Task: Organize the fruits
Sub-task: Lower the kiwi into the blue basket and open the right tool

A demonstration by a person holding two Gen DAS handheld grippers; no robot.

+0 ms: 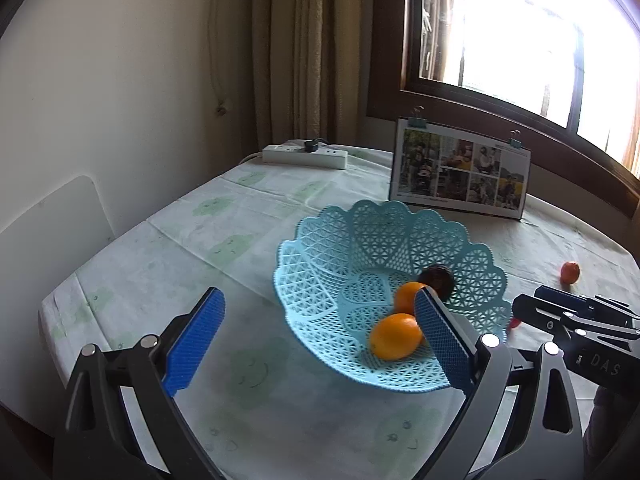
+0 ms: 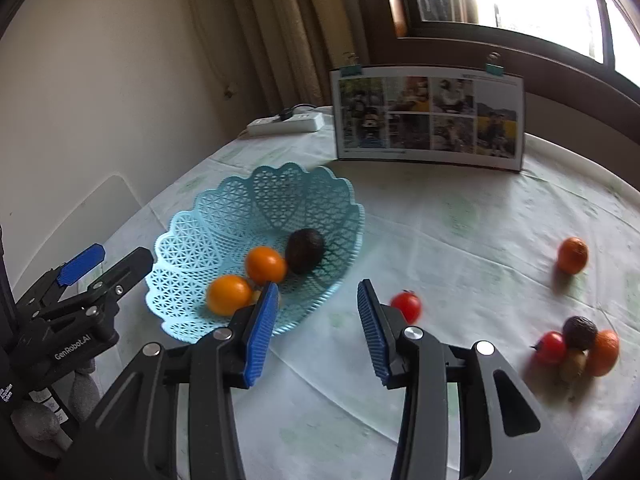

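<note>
Fingers on both the left gripper (image 1: 316,338) and right gripper (image 2: 318,330) are spread wide, nothing in them. Two oranges (image 2: 228,294) and a dark fruit (image 2: 305,250) sit in the blue basket (image 2: 224,216). More fruit lies loose on the tablecloth (image 2: 460,240): a tomato (image 2: 406,306) just by the right gripper, a cluster (image 2: 578,346) farther right.

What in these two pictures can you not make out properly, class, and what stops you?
- Yellowish thing in the basket: right wrist view, hidden behind the right tool's finger.
- Red fruit: left wrist view, mostly hidden by the basket rim and right tool.
- Cluster of fruit: right wrist view, blurred.
- Photo board: pictures too small.
</note>
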